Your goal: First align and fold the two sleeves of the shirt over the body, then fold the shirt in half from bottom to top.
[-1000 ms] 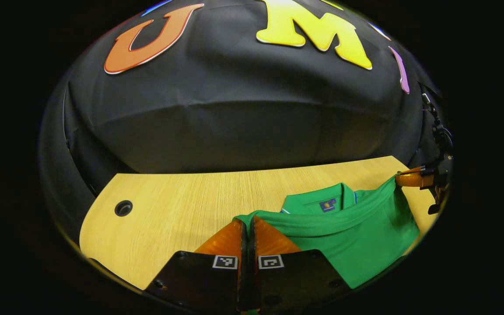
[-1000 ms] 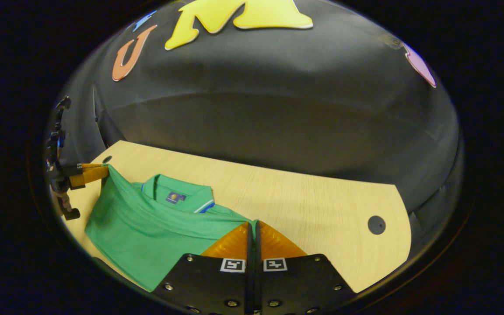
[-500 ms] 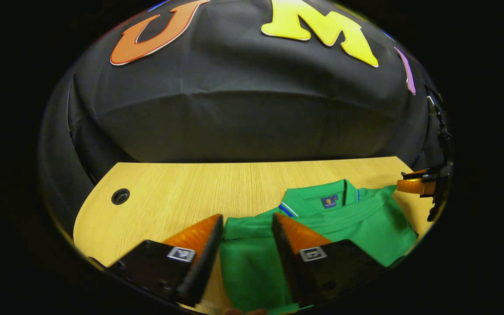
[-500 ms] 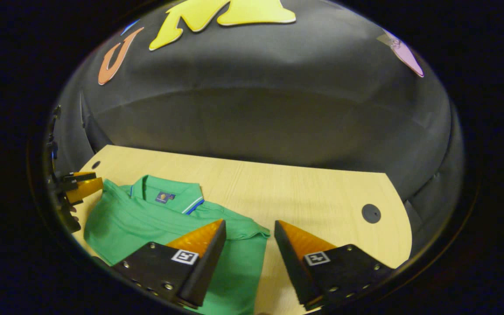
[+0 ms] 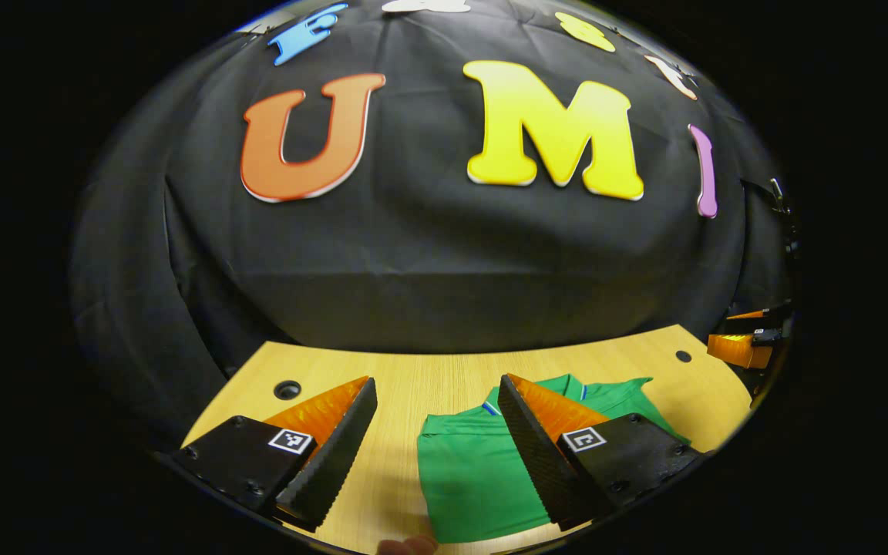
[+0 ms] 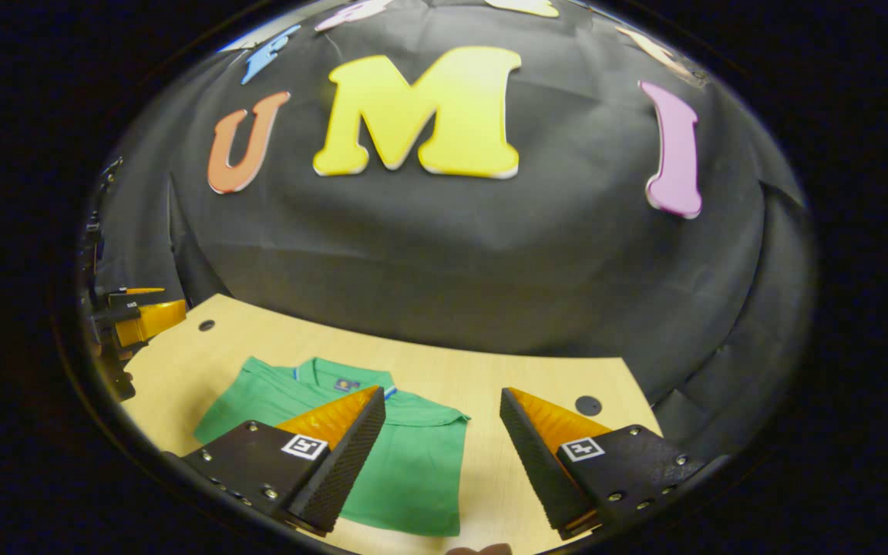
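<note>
1. Left gripper view: left gripper [image 5: 436, 393] hangs above the table [image 5: 444, 370], jaws spread wide, nothing between them.
2. Green shirt [image 5: 475, 478] lies flat on the table, folded into a compact block. Its left edge runs straight down the gap between the fingers; its near edge sits close to the table's front edge.
3. Collar [image 5: 560, 383] points toward the booth wall and is partly hidden behind the right-hand finger [image 5: 544, 408].
4. Bare wood to the left of the shirt, out to a cable hole [image 5: 287, 389] near the far left corner. A second hole [image 5: 683, 356] sits near the far right corner.
5. Other gripper [image 5: 745, 347] shows at the right rim, past the table's end, apart from the shirt.
6. Right gripper view: right gripper [image 6: 442, 399] is also off the cloth, jaws released, gripping nothing.
7. Shirt [image 6: 405, 470] lies low and left; its right edge runs straight, with a bare strip of table [image 6: 482, 370] beyond it, out to a hole [image 6: 588, 405].
8. Collar [image 6: 344, 378] faces the wall, with a band of clear wood between it and the far table edge.
9. Left gripper [image 6: 139, 320] appears at the left rim, beyond the table's corner and well apart from the shirt.
10. A fingertip [image 6: 479, 549] shows at the bottom rim.
</note>
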{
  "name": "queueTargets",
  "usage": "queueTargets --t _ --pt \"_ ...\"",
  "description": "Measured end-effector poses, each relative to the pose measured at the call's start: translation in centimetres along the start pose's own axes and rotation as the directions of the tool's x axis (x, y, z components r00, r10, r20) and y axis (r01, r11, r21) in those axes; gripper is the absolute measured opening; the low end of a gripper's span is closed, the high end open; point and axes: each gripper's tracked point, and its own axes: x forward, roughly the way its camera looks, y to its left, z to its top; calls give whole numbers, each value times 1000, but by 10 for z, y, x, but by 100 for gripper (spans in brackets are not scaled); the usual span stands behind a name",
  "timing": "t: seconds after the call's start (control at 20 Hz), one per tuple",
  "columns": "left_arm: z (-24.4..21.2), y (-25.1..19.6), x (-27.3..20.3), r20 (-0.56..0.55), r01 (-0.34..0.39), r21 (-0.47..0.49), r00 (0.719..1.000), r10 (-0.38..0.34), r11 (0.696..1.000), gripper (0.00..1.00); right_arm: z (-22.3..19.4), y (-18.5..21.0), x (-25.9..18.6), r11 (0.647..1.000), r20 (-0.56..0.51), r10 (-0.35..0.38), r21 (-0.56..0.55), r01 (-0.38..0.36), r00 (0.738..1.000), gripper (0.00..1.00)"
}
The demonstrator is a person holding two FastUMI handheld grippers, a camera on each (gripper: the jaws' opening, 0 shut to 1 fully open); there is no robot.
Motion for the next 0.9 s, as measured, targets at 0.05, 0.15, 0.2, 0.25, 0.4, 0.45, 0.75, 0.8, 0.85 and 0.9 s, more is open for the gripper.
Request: queueTargets --t 0.05,0.15,0.2,0.25,0.4,0.45,0.75,0.8,0.85,0.9 --pt "14 0 -20 24 -5 10 1000 5 1000 100 14 5 -24 1000 36 -5 -1 5 999 94" --pt "37 -6 -65 59 -3 16 998 2 1000 100 34 15 -69 1000 91 -16 -2 16 996 94" --pt "48 -9 -88 77 3 8 997 -4 1000 100 41 20 -91 1000 120 -22 3 21 993 94" --pt "56 -13 -108 95 7 -7 995 -7 1000 100 48 26 -112 1000 151 -28 7 27 988 94" --pt "65 -18 -157 143 5 -15 990 -3 1000 100 56 42 -169 999 219 -36 23 32 975 94" --pt "67 -17 -172 161 -3 -7 987 4 1000 100 54 49 -185 999 228 -29 24 25 973 94" --pt "75 -14 -243 237 -26 5 971 24 1000 100 33 73 -241 999 229 -29 47 18 973 94" --pt "75 -16 -252 244 -23 5 970 21 1000 100 31 75 -247 998 232 -32 52 21 972 94" --pt "73 -16 -258 247 -23 3 969 22 1000 100 29 75 -252 998 237 -39 58 26 971 94" --pt "67 -17 -259 243 -24 0 970 24 1000 100 29 76 -257 998 242 -48 60 34 969 94"
